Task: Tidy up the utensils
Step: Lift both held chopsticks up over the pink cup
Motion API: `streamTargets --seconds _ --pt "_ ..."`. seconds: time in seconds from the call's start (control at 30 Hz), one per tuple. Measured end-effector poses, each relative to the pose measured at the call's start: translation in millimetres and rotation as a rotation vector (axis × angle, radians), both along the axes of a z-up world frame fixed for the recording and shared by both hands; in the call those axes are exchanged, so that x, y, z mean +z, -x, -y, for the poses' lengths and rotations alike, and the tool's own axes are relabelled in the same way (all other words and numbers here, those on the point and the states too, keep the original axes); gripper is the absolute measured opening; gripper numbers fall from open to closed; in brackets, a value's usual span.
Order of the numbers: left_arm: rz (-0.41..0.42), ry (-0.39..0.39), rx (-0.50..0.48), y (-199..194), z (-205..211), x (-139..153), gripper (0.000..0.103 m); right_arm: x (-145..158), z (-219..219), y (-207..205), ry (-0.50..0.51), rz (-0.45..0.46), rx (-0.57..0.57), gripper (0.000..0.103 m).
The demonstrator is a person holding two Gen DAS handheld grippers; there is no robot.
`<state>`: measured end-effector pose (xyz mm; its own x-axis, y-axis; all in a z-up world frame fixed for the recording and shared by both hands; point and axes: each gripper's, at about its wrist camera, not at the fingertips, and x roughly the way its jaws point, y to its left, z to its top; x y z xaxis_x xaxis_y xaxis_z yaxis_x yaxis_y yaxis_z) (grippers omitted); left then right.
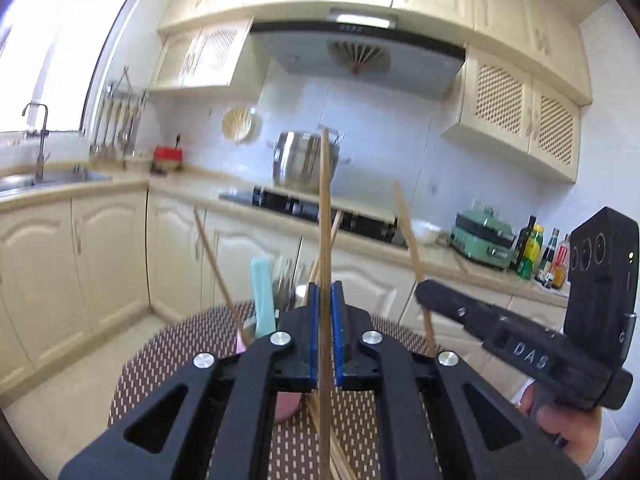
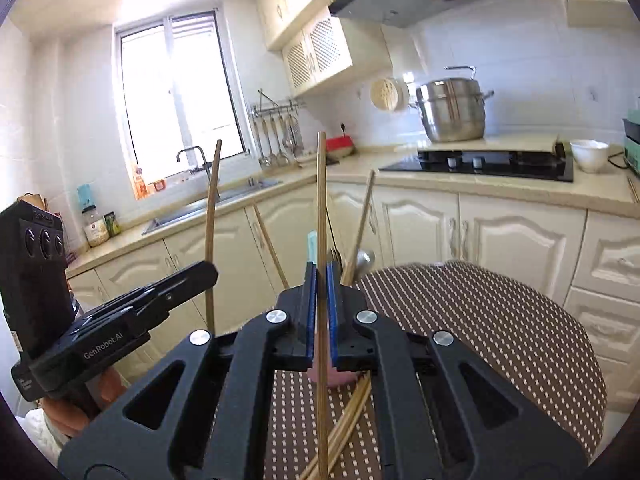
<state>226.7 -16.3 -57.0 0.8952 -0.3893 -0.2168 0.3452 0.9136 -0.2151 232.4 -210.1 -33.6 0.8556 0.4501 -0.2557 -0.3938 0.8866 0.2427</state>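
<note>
My left gripper [image 1: 325, 292] is shut on a wooden chopstick [image 1: 325, 216] that stands upright. My right gripper [image 2: 321, 276] is shut on another wooden chopstick [image 2: 321, 208], also upright. Each gripper shows in the other's view, the right one [image 1: 424, 292] and the left one [image 2: 210, 270], each with its chopstick. Behind the fingers stands a utensil holder, mostly hidden, with a teal handle [image 1: 262, 296], chopsticks [image 1: 216, 264], a fork and a spoon [image 2: 364, 260]. More chopsticks [image 2: 348, 416] lie on the dotted brown mat [image 2: 500, 328] under my grippers, beside a pink object [image 2: 340, 378].
The round table stands in a kitchen. Cream cabinets [image 2: 512, 236] run along the wall behind it, with a sink [image 2: 208, 208], a black hob [image 2: 480, 164] and a steel pot [image 2: 450, 108]. Bottles [image 1: 540, 252] stand on the right counter.
</note>
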Motion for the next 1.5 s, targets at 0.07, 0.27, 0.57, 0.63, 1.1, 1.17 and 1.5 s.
streamTargets --seconds 0.07,0.27,0.57,0.63,1.1,1.17,1.5 --pt "0.057 -0.007 0.017 -5.9 4.8 9.4 0.006 6.3 -5.4 -7.8 -0.013 0.028 0.004 0.006" --pt "0.167 0.020 0.083 -35.0 10.8 18.7 0.006 19.3 -22.4 -36.5 -0.052 0.105 0.018 0.006" --pt "0.218 0.106 0.166 -70.4 -0.7 17.6 0.006 17.5 -29.2 -67.6 -0.111 0.178 0.002 0.006" --pt "0.242 0.107 0.178 -72.0 -2.6 13.9 0.006 16.1 -32.2 -72.1 -0.112 0.187 -0.001 0.006" --pt "0.133 0.059 0.203 -78.8 -13.3 -33.3 0.006 -10.0 -46.6 -85.4 -0.090 0.153 0.005 0.006" --pt "0.117 0.046 0.196 -77.5 -12.9 -37.9 0.006 -12.7 -45.7 -82.6 -0.085 0.146 0.002 0.006" --pt "0.005 -0.004 0.159 -77.2 -8.1 -54.3 0.006 -20.3 -43.1 -63.4 -0.054 0.111 -0.008 0.006"
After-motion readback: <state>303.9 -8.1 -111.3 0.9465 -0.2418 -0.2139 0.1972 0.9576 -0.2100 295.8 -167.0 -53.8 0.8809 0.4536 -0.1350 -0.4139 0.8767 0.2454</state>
